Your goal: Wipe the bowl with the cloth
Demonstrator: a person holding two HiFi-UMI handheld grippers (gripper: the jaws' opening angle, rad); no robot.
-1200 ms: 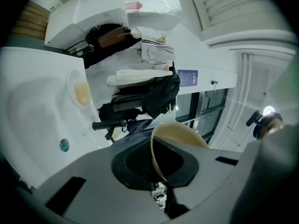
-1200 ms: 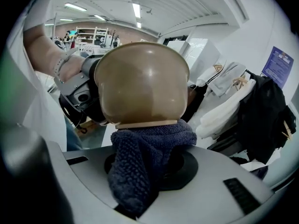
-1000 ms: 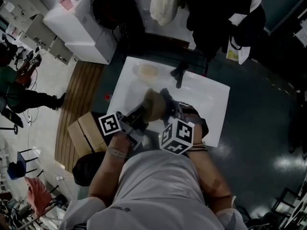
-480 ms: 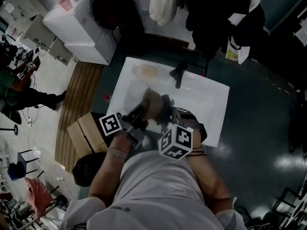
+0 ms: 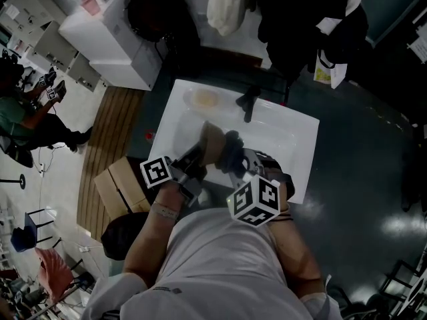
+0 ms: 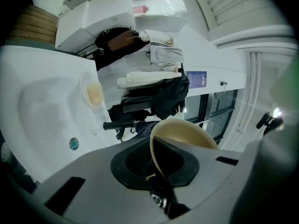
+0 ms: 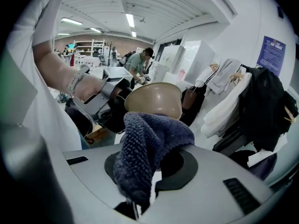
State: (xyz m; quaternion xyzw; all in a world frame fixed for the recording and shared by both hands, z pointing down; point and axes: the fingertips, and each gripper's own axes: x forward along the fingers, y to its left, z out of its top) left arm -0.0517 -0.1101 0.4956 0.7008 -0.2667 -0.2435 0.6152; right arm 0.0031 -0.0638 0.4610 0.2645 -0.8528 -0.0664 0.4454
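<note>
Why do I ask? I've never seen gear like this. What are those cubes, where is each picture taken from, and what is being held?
There is no robot: a person holds a two-jaw gripper in each hand, and the marker cubes are parts of them. The head view looks down from the person's head onto a white sink with a dark tap and a dish on its ledge. The other two views come from cameras riding on the grippers, looking along the jaws. The left gripper is shut on the rim of a tan bowl, held over the sink. The right gripper is shut on a dark cloth, which lies close against the bowl's outside.
</note>
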